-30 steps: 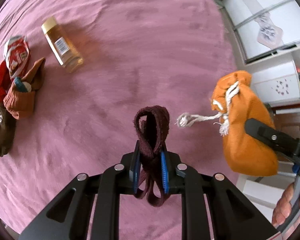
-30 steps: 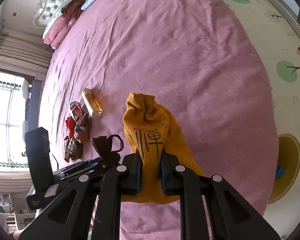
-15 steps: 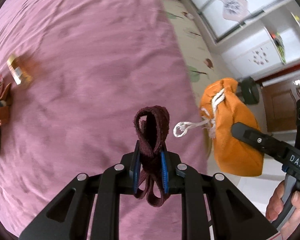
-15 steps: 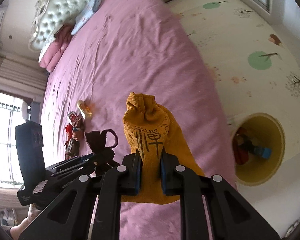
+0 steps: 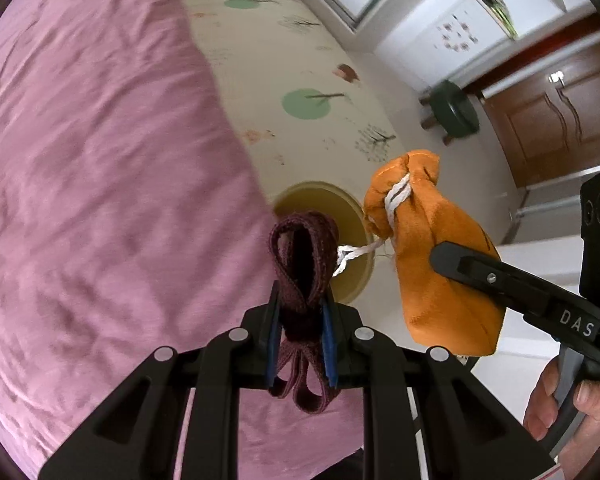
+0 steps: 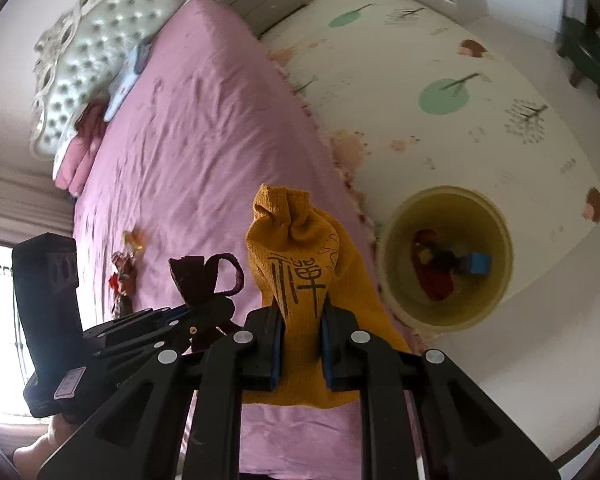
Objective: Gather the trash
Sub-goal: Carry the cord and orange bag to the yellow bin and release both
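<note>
Left gripper (image 5: 300,334) clamped on maroon strap (image 5: 302,256); right gripper (image 6: 300,344) clamped on orange drawstring pouch (image 6: 300,264). Beyond both, past pink bed (image 6: 204,128) edge: yellow bin (image 6: 496,312) on floor, holding scraps.

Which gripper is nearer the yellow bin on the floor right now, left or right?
Right, judging by the right wrist view: the right gripper, holding the orange pouch, sits between the yellow bin and the left gripper, which holds a maroon strap over the bed.
</note>
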Motion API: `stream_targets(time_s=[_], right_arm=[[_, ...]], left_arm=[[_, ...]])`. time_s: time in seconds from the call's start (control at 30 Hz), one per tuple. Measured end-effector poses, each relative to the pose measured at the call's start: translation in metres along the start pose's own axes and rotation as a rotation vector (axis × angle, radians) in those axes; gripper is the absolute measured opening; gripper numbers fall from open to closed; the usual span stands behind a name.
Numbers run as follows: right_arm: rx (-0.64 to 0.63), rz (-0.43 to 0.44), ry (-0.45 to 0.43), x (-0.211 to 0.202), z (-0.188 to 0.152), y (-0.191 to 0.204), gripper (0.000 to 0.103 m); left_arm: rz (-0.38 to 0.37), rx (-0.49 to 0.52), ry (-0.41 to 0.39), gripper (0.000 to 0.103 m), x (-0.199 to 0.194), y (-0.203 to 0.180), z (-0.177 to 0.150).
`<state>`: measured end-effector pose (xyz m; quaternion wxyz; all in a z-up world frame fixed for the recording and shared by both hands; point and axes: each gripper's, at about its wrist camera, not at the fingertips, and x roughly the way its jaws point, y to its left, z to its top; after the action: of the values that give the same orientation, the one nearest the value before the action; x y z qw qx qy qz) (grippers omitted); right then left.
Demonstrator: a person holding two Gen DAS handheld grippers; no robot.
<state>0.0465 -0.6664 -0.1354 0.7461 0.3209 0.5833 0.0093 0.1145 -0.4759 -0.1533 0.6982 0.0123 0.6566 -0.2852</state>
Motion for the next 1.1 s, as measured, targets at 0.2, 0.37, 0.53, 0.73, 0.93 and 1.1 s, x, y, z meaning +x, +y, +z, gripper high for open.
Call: stream_targets(time_s=[0.2, 0.37, 0.53, 0.73, 0.93, 1.1], right_arm=[[0.071, -0.023, -0.035, -0.018, -0.005, -0.045, 0.015], [0.13, -0.035, -0.066, -0.029, -0.007, -0.075, 0.015], [0.165, -0.042, -0.087, -0.035, -0.005, -0.093, 0.015], [0.182, -0.042, -0.102, -0.04, 0.001, -0.102, 0.017], [0.239, -0.019, -0.124, -0.047, 0.007, -0.112, 0.051], [0.239, -0.025, -0.137, -0.051, 0.012, -0.112, 0.051]], left_arm=[[-0.015, 0.053, 0.042, 0.018, 0.025, -0.041, 0.009], [-0.019, 0.108, 0.066, 0.018, 0.041, -0.069, 0.018], [-0.021, 0.153, 0.082, 0.018, 0.053, -0.088, 0.026], [-0.035, 0.169, 0.088, 0.018, 0.058, -0.099, 0.035], [-0.043, 0.135, 0.068, 0.075, 0.053, -0.09, 0.041], [-0.021, 0.11, 0.067, 0.077, 0.047, -0.081, 0.04]])
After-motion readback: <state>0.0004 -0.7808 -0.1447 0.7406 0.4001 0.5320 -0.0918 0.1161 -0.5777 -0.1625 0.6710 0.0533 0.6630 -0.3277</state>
